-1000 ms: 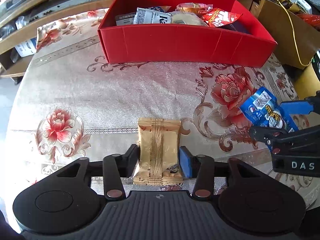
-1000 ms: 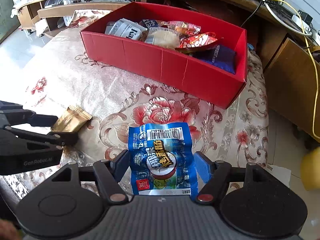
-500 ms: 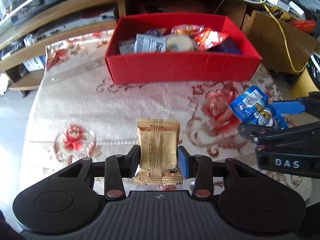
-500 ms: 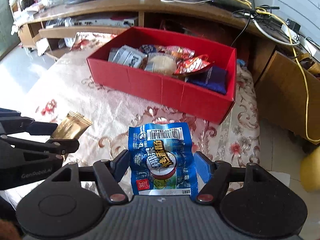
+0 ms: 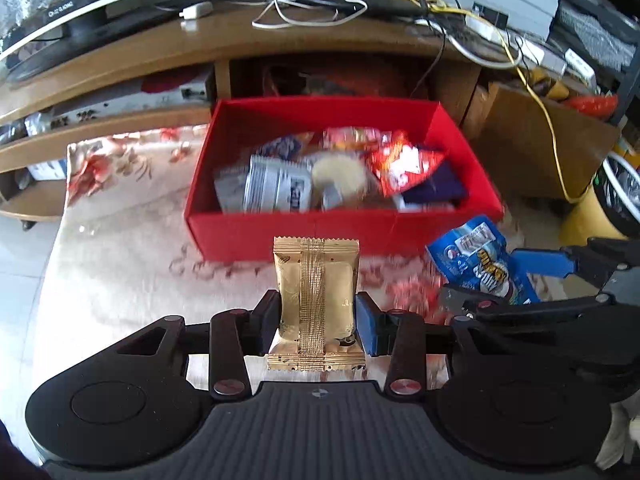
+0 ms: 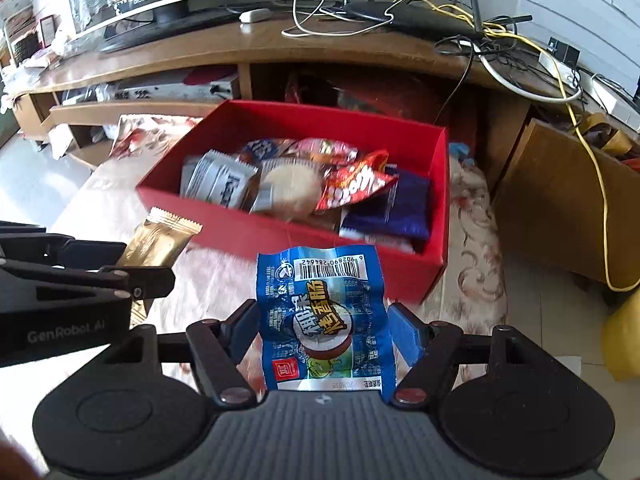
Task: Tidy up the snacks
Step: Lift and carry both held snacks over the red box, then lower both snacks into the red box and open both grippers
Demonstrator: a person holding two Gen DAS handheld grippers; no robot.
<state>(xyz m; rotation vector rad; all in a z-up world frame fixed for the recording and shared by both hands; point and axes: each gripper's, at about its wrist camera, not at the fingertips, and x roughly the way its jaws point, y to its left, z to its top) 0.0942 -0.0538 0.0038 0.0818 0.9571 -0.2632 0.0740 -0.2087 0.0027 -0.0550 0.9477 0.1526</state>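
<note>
Nearest in the left wrist view, the left gripper (image 5: 318, 314) is clamped on a gold foil snack packet (image 5: 316, 300), its pads pressing the packet's two side edges; the packet stands upright, clear of the table, and its lower seam hangs just above the gripper body. In the right wrist view the right gripper (image 6: 323, 322) likewise grips a blue sausage packet (image 6: 325, 316) by its sides, barcode end uppermost; the bottom edge is cut off behind the gripper body.

The two grippers sit side by side. From the left camera the blue packet shows at the right edge, partly covered by the other gripper's black linkage.

Below and beyond lies a floral tablecloth (image 5: 120, 264), smeared by motion blur so the pattern is hard to read.

Further on stands the red box (image 6: 256, 236), holding several snacks: a silver wrapper (image 6: 220, 184), a round pale cake (image 6: 292, 192), a red bag (image 6: 356, 188) and a dark blue pouch (image 6: 390, 206). Their print is too blurred to read, and the near wall hides their lower parts.

Behind is a wooden TV stand (image 6: 280, 52) strewn with cables (image 6: 520, 52); the screen above it is cut off.
</note>
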